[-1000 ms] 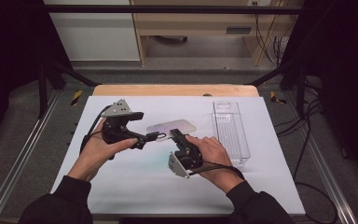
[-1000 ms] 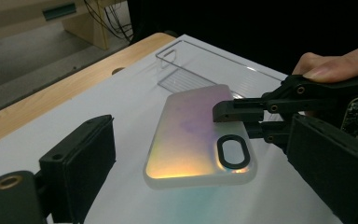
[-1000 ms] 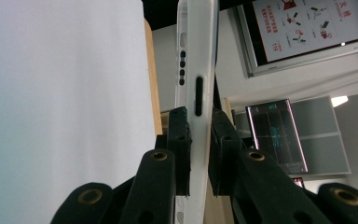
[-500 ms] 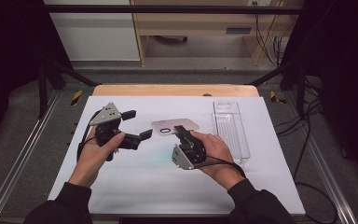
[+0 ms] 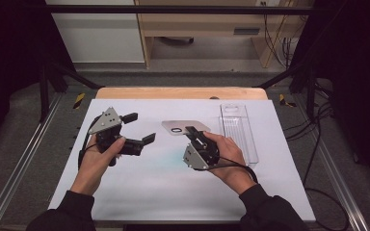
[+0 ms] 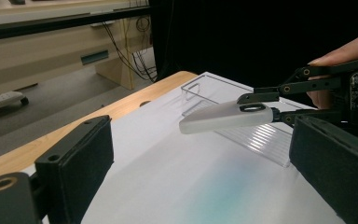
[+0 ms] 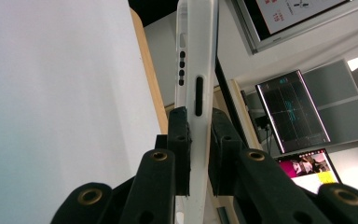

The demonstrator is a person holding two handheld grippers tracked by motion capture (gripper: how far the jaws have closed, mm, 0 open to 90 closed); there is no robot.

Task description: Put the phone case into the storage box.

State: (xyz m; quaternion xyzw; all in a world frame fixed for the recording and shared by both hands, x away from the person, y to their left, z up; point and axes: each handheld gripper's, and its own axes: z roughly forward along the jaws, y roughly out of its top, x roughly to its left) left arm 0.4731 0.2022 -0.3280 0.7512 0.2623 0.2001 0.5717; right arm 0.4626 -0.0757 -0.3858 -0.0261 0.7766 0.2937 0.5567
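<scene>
Right gripper, centre of the high view: jaws clamped on the edge of a translucent phone case, held above the white table sheet. Left gripper, left of centre: jaws wide, empty. Clear plastic tray: right of the case, empty. Step in hand, as judged: carrying the case. Next move likely calls for swinging it right and lowering it into the tray.
</scene>
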